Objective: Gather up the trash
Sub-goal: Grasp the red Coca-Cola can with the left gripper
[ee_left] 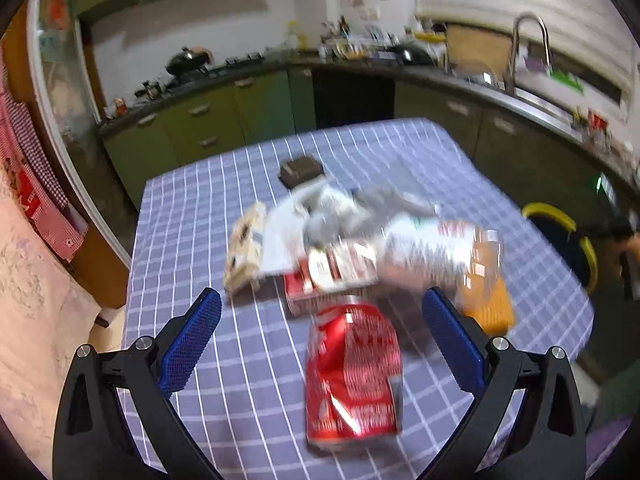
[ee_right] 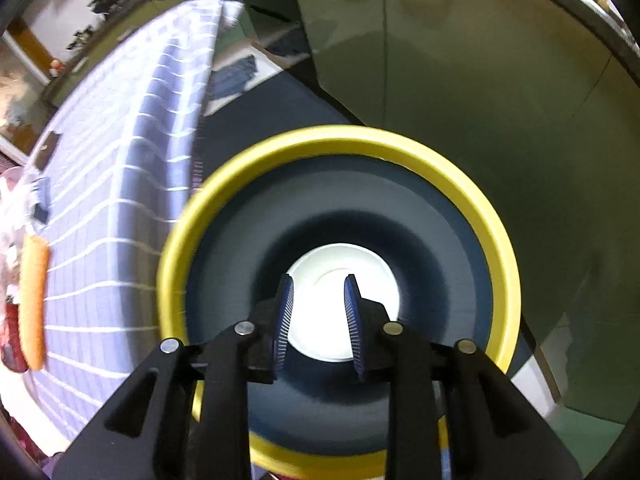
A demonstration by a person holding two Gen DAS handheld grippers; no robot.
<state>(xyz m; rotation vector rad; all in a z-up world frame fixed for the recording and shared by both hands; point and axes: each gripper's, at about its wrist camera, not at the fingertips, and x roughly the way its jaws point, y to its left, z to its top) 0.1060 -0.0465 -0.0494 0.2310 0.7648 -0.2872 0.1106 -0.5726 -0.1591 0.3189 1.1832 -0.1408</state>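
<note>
Hovering over counter, left gripper has fingers spread wide, empty — crushed red can lies between them at 12 o'clock, just ahead, long axis running along fingers toward camera. Rest of trash pile lies beyond can. Right gripper, fingers narrowly parted and holding nothing, hangs over yellow-rimmed bin — white piece at bottom. Left is nearer to can.
</note>
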